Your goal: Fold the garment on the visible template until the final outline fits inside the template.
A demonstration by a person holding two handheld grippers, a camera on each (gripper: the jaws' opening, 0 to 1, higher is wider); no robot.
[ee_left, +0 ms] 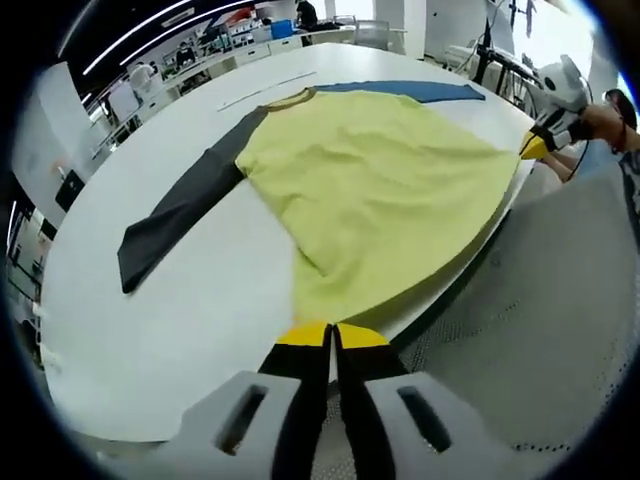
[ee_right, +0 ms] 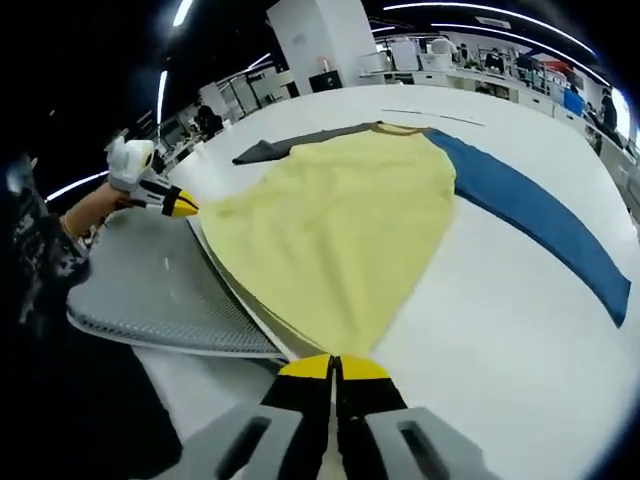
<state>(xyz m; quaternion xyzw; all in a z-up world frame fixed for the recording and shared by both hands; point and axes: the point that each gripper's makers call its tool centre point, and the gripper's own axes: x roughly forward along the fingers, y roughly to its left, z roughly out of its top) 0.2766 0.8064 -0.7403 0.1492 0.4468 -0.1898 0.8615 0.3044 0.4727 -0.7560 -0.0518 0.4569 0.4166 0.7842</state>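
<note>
A yellow garment [ee_left: 375, 185] lies spread flat on the white table [ee_left: 180, 320], with a dark grey sleeve [ee_left: 180, 215] stretched out on one side and a blue sleeve [ee_left: 415, 91] on the other. My left gripper [ee_left: 330, 336] is shut on one hem corner at the table's near edge. At the far end of the hem, my right gripper [ee_left: 535, 147] pinches the other corner. In the right gripper view the yellow body [ee_right: 340, 230], blue sleeve [ee_right: 540, 225] and grey sleeve [ee_right: 300, 145] fan out ahead of my right gripper [ee_right: 335, 368], shut on the hem. My left gripper [ee_right: 180, 207] shows at the left.
A grey perforated surface [ee_left: 560, 320] sits just off the table's near edge, also seen as the grey mesh [ee_right: 150, 290]. A thin line [ee_left: 265, 90] marks the table beyond the collar. A person's hand [ee_right: 95, 210] holds the left gripper. Desks and equipment stand far behind.
</note>
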